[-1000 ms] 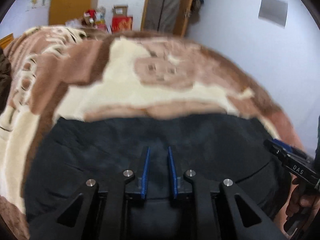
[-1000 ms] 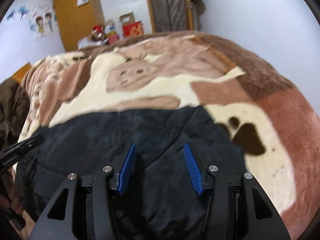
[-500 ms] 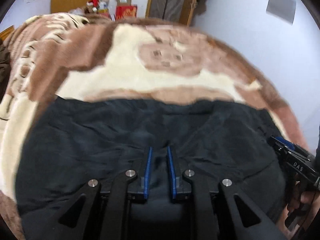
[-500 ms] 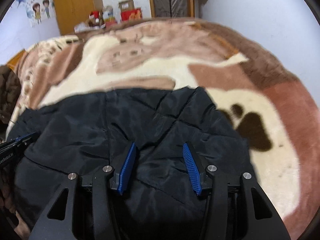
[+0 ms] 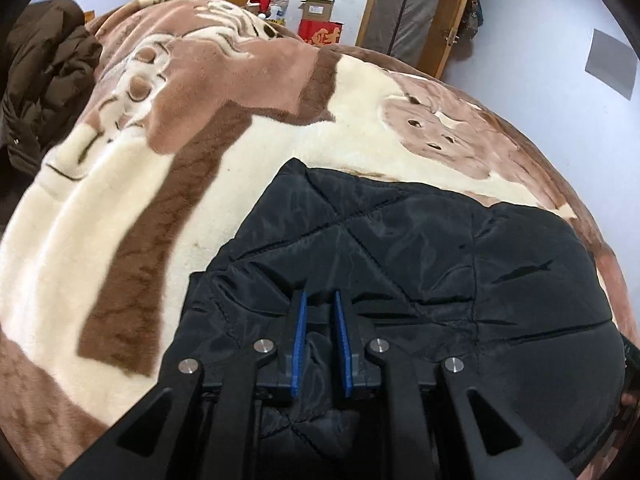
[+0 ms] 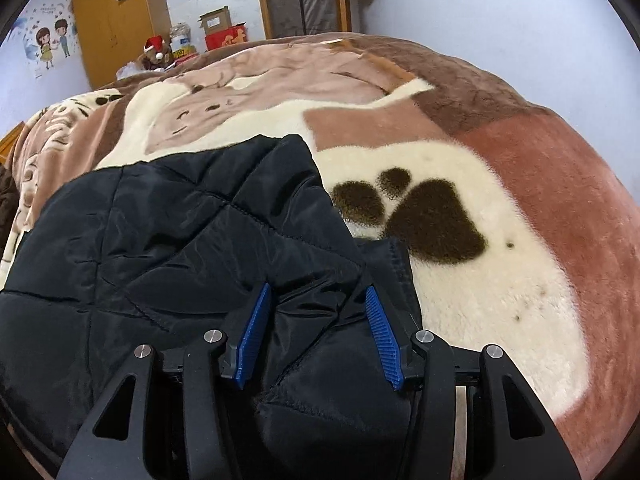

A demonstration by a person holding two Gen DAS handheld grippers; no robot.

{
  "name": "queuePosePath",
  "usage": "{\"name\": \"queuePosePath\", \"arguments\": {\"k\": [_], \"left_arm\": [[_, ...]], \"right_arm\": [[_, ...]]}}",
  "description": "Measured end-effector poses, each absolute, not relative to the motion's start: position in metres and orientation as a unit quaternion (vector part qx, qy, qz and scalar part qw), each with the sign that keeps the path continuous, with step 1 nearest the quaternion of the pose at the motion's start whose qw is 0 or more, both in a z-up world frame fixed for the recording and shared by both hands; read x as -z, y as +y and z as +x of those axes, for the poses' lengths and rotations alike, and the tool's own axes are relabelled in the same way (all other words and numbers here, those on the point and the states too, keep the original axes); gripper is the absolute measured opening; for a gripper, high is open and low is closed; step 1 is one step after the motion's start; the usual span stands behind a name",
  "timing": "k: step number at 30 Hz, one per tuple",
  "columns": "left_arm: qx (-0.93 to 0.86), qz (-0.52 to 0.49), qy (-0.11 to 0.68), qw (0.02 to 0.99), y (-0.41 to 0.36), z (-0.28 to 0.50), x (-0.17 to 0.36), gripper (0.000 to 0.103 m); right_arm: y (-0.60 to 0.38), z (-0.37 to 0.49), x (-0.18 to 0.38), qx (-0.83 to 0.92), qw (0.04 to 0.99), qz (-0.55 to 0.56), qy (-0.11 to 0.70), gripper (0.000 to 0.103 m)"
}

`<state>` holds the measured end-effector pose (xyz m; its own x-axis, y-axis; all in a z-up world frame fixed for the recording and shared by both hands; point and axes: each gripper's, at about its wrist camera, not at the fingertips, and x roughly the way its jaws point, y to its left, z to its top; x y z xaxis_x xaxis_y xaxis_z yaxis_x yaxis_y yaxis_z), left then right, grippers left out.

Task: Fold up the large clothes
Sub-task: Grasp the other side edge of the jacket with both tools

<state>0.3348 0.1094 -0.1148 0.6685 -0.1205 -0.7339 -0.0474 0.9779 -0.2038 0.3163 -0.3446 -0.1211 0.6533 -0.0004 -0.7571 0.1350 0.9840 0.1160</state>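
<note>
Black quilted coat [image 5: 420,248] on plush blanket [image 5: 100,216] — both grippers pinching its folds.

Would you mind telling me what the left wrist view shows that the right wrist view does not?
Only the left wrist view shows the dark brown coat heaped at the bed's far left. Only the right wrist view shows the brown paw print on the blanket and the cartoon wall sticker. Both show the black quilted jacket on the plush blanket, the red box and the wardrobe.
</note>
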Motion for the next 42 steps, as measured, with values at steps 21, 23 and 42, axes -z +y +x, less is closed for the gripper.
{"name": "queuePosePath", "arguments": {"k": [21,23,42], "left_arm": [[0.006,-0.128,0.409,0.903,0.142,0.294,0.094,0.017],[0.012,-0.139,0.397,0.907,0.148,0.28,0.083,0.017],[-0.02,-0.163,0.418,0.893,0.173,0.248,0.096,0.019]], "right_arm": [[-0.347,0.275,0.088,0.035,0.904,0.085,0.417,0.05],[-0.348,0.262,0.074,0.024,0.911,0.085,0.402,0.05],[-0.355,0.227,0.075,-0.002,0.907,0.121,0.404,0.052]]}}
